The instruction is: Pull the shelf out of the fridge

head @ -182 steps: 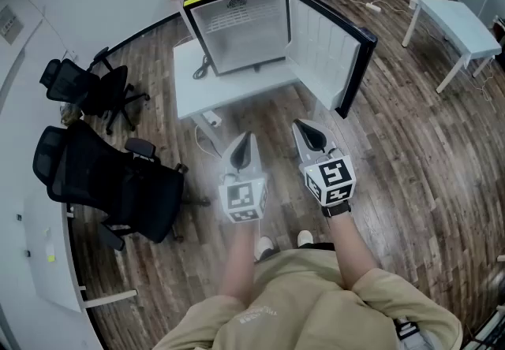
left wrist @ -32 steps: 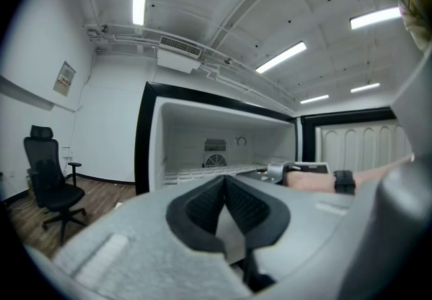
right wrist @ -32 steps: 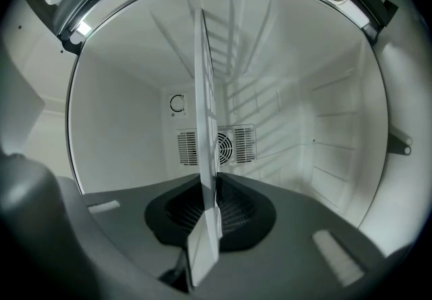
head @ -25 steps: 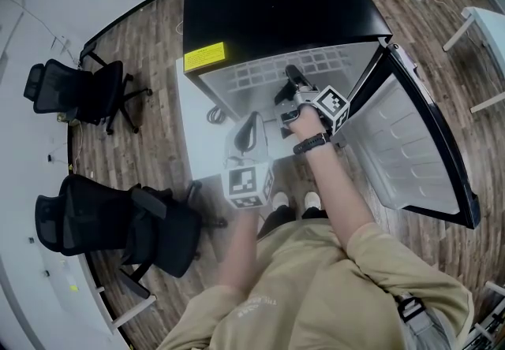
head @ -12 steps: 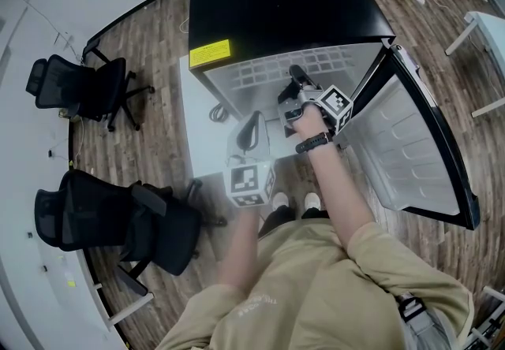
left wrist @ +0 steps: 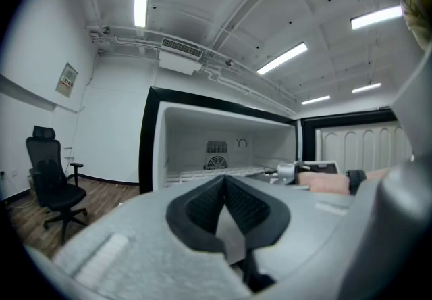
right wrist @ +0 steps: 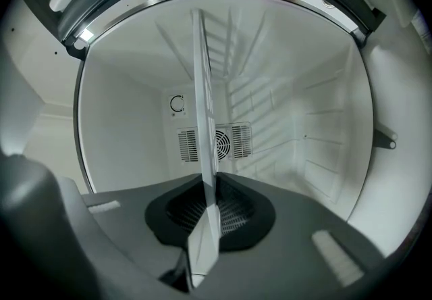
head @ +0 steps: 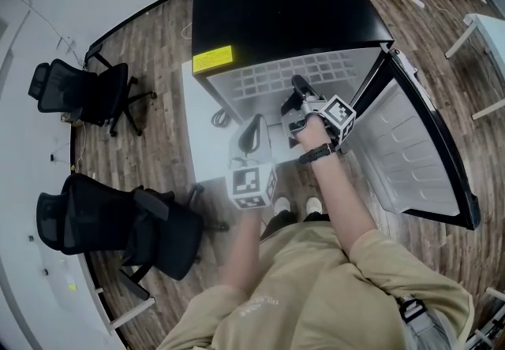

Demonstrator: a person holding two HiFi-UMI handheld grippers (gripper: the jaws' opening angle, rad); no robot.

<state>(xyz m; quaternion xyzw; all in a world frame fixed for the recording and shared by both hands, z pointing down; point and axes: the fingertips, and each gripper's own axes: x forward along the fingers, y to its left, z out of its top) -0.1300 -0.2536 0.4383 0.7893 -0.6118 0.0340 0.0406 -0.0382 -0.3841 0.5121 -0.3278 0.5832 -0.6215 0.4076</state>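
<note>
The black mini fridge point(head: 284, 1) stands open on a white table point(head: 201, 151). Its white wire shelf point(head: 268, 76) sticks out of the front opening. My right gripper point(head: 298, 90) is shut on the shelf's front edge. In the right gripper view the shelf point(right wrist: 202, 109) runs edge-on between the dark pads point(right wrist: 236, 207) of the right gripper point(right wrist: 208, 184) into the white interior. My left gripper point(head: 254, 128) hangs in front of the fridge, left of the right one, shut on nothing. The left gripper point(left wrist: 225, 180) faces the open fridge point(left wrist: 223, 146) and the shelf point(left wrist: 212, 171).
The fridge door point(head: 410, 151) stands swung open to the right, close to my right arm. Two black office chairs point(head: 75, 88) point(head: 118, 226) stand on the wood floor at the left. A white table point(head: 489, 33) is at the far right.
Since the earliest frame I have come up to the fridge and my right gripper has taken hold of the shelf. Over the last second it shifted slightly toward me with the shelf; the left gripper stayed still.
</note>
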